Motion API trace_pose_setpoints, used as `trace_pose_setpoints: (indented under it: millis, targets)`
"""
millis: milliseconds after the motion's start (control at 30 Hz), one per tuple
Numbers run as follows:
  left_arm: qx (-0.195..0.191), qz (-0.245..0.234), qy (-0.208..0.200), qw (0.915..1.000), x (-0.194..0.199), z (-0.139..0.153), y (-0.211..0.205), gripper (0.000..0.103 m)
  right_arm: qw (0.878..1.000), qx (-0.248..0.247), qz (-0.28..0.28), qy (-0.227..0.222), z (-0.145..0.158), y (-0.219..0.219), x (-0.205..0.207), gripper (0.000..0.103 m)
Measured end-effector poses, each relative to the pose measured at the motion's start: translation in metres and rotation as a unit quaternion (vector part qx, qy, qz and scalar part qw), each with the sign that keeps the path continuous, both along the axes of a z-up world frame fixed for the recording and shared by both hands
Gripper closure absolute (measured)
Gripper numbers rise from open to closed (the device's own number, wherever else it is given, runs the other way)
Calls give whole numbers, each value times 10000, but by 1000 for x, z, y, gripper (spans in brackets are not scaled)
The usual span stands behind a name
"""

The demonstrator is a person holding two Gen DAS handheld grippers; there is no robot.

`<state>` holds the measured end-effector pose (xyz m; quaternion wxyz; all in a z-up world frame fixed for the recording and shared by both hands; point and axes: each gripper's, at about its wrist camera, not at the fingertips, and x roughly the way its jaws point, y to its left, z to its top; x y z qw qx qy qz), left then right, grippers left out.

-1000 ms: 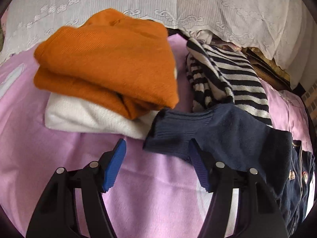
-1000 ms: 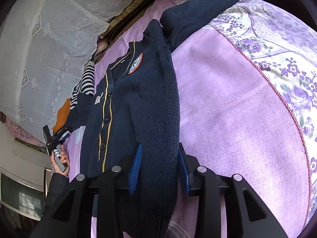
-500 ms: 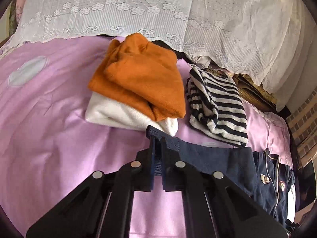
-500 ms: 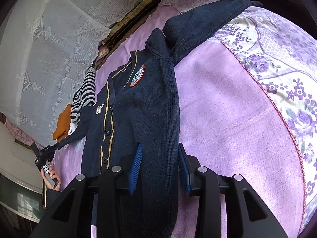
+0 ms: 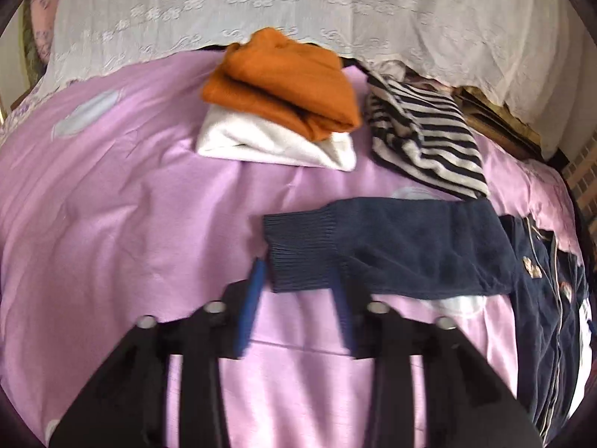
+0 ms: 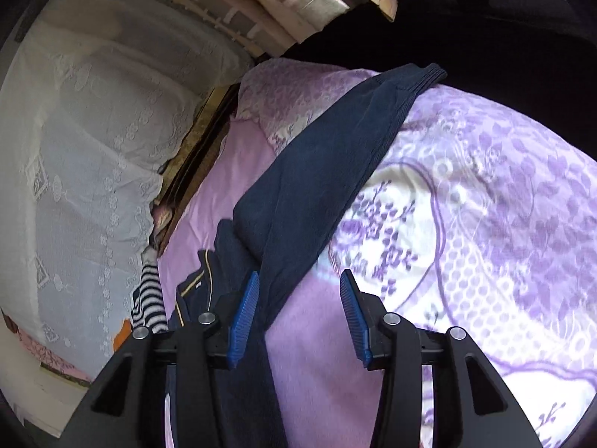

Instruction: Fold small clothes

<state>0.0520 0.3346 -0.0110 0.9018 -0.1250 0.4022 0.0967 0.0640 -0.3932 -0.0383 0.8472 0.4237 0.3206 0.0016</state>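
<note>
A: Cardigan sleeves have been let go. The left sleeve cuff, pinched half a second ago, now lies flat on the pink bedsheet, between the opening pads of the left gripper, unpressed.

B: And the right gripper?

A: Its jaws are opening too; the right sleeve is brushed only at one pad. Spreading seems finished; folding inward is judged next, near the orange sweater stack.
</note>
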Motion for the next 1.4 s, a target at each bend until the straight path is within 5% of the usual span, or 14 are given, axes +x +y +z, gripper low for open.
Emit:
trace_pose_setpoints:
  millis: [233, 300, 433, 467, 500, 633, 733, 800, 900, 1100, 1200, 1267, 1300, 1400]
  targets:
    - [47, -654, -20, 9978, 14, -14, -63, 37, 9921, 561, -1113, 171, -32, -54, 36, 59]
    - [65, -688, 111, 9975, 22, -22, -70, 37, 9892, 697, -1278, 151, -39, -62, 45, 67]
    - [32, -551, 242, 9982, 36, -34, -70, 34, 9898, 552, -1309, 48, -37, -62, 65, 68]
    - [39, -517, 270, 9983, 39, -37, -68, 32, 9906, 504, -1269, -22, -35, -60, 68, 72]
    - [22, -505, 310, 9982, 40, -40, -67, 30, 9912, 408, -1257, -92, -32, -60, 68, 97]
    - [91, -360, 365, 9986, 38, -44, -61, 25, 9860, -643, -1504, -336, -3, -50, 33, 97]
    - [17, -285, 375, 9989, 38, -46, -55, 22, 9793, -964, -1780, 1, -8, -60, -4, 97]
    - [-3, -300, 396, 9988, 39, -48, -55, 21, 9845, -616, -1615, 289, -31, -78, -9, 96]
    - [129, -359, 406, 9984, 37, -46, -60, 21, 9887, -80, -1495, 106, -38, -88, -27, 94]
    - [656, -839, 60, 9943, 26, -17, -95, 21, 9811, -575, -1826, 285, -14, -56, -59, 86]
    - [973, -1256, -76, 9873, 30, 0, -128, 21, 9636, -1052, -2434, 333, -2, -60, -73, 58]
    - [1185, -1403, -148, 9829, 34, 6, -147, 17, 9526, -1164, -2756, 547, -5, -80, -80, 61]
    - [1279, -1455, -182, 9809, 38, 8, -155, 16, 9540, -919, -2804, 533, -10, -89, -87, 69]
    - [1087, -1670, -200, 9797, 48, 9, -174, 16, 9708, -643, -2309, -38, -4, -81, -93, 71]
